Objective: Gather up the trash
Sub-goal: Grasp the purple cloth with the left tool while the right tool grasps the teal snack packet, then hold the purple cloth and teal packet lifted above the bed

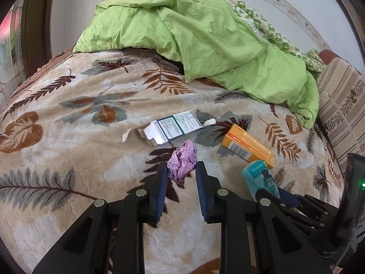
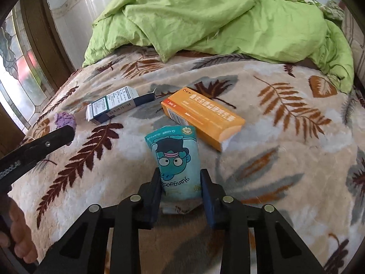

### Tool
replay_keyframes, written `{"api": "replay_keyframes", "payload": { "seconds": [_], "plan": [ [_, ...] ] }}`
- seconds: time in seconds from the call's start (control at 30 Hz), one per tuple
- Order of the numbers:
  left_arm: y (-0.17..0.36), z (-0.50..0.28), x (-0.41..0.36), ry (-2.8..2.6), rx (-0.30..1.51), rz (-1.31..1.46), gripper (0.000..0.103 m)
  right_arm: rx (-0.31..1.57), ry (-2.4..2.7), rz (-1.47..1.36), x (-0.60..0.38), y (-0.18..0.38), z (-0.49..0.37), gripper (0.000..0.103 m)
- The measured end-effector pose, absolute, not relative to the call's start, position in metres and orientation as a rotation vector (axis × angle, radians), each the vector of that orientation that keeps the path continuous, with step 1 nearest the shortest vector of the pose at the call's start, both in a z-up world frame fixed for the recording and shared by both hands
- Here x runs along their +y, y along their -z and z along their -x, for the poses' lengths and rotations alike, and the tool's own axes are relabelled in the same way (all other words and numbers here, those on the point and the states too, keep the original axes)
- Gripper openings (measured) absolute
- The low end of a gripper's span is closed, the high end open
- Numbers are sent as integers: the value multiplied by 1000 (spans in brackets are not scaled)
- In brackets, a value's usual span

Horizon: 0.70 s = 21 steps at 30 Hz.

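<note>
Leaf-patterned blanket (image 1: 68, 137), left gripper (image 1: 179, 171) angled down pinching purple wad (image 1: 182, 163), right gripper (image 2: 180, 180) clamping teal packet (image 2: 175, 157)

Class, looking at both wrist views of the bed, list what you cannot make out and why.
- Right wrist view: the teal packet's lower end, hidden between the right gripper's fingers.
- Left wrist view: the purple crumpled paper's underside, hidden by its own folds.
- Both views: any trash bin, out of frame.
- White-and-blue box: print too small.

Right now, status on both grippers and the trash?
Left gripper shut on purple wad. Right gripper shut on teal packet. Orange box, white-blue box on blanket, unobstructed.
</note>
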<state>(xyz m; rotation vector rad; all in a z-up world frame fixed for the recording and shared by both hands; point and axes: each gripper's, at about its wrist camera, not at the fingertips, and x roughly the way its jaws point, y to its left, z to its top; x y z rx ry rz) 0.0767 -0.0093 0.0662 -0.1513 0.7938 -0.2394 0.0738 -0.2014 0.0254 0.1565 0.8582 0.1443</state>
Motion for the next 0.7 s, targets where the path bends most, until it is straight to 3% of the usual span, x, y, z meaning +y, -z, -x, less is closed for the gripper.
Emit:
{"api": "replay_keyframes", "payload": {
  "seconds": [0.7],
  "plan": [
    [-84, 67, -22, 267, 698, -26, 24, 647, -148, -261, -192, -84, 91, 33]
  ]
}}
